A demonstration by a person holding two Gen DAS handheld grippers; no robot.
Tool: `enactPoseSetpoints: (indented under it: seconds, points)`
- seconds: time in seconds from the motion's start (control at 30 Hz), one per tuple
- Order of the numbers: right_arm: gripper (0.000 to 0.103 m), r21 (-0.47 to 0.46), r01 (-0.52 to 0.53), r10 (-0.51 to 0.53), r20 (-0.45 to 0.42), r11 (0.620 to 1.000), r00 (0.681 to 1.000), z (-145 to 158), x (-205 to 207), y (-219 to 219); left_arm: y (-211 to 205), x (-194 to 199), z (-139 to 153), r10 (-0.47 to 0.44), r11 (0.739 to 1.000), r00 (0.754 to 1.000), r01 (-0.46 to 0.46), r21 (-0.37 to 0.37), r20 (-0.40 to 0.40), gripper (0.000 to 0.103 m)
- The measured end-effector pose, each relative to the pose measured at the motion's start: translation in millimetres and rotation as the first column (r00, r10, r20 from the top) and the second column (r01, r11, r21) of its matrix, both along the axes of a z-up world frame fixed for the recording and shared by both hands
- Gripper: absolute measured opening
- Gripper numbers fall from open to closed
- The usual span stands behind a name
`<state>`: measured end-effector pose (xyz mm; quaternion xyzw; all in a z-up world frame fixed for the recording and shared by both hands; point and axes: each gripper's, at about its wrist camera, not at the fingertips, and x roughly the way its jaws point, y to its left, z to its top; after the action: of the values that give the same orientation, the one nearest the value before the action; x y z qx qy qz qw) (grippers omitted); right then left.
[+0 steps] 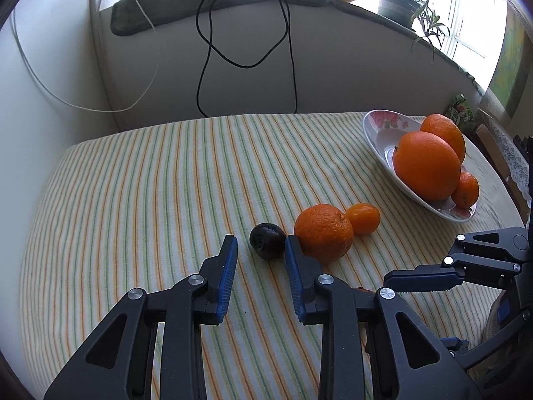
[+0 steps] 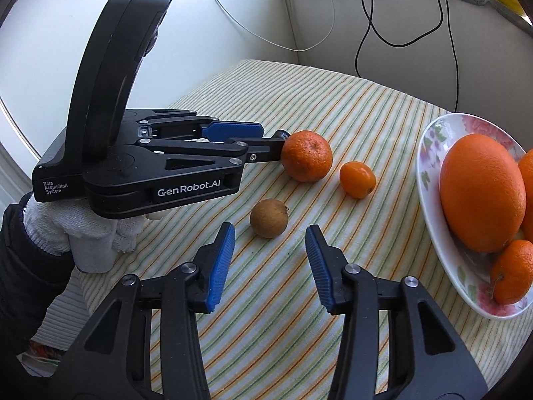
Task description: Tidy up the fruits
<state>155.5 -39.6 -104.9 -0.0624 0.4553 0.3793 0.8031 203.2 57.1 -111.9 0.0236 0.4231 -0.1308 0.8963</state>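
Left tongs point(image 1: 261, 245), jaws parted, straddle a dark fruit point(image 1: 267, 241) without gripping; right pad touches the mandarin point(image 1: 323, 232). Right tongs point(image 2: 270, 241) stand released near the brown fruit point(image 2: 268, 218) on the bench point(image 1: 150, 183).

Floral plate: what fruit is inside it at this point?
The floral plate holds a large orange, a second orange behind it, and a small mandarin at the near end. Anything beneath them is hidden.

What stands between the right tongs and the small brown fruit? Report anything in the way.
Nothing visible does. The brown fruit lies on the striped cloth right at the mouth of the open right tongs. The left tongs are farther back, beside the mandarin.
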Motion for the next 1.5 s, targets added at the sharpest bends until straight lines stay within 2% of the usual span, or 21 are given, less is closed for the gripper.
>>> enactPoseSetpoints:
  seconds: [0.07, 0.23, 0.43, 1.07, 1.5]
  points:
    - [0.044, -0.003, 0.0, 0.0, 0.0, 1.0, 1.0, -0.7, 3.2, 2.0, -1.3, 1.4, -0.1, -0.004, 1.0, 1.0, 0.004, -0.002, 0.001, 0.026]
    - [0.037, -0.013, -0.013, 0.013, -0.003, 1.0, 1.0, -3.8, 5.9, 8.4, -5.6, 3.1, -0.8, -0.025, 1.0, 1.0, 0.025, -0.006, 0.0, 0.017]
    - [0.026, -0.019, -0.013, 0.013, -0.006, 1.0, 1.0, -7.0, 7.6, 9.4, -5.8, 4.4, -1.5, -0.028, 1.0, 1.0, 0.028, -0.007, -0.001, 0.018]
    - [0.025, 0.022, 0.015, -0.015, 0.01, 1.0, 1.0, 6.0, -1.4, -8.9, 2.8, -8.0, 7.8, 0.008, 1.0, 1.0, -0.007, -0.023, 0.03, 0.018]
    - [0.025, 0.064, 0.054, -0.056, 0.028, 0.997, 0.998, 21.9, -10.2, -40.2, -3.2, -11.3, 21.8, 0.007, 1.0, 0.998, -0.005, -0.028, 0.065, 0.016]
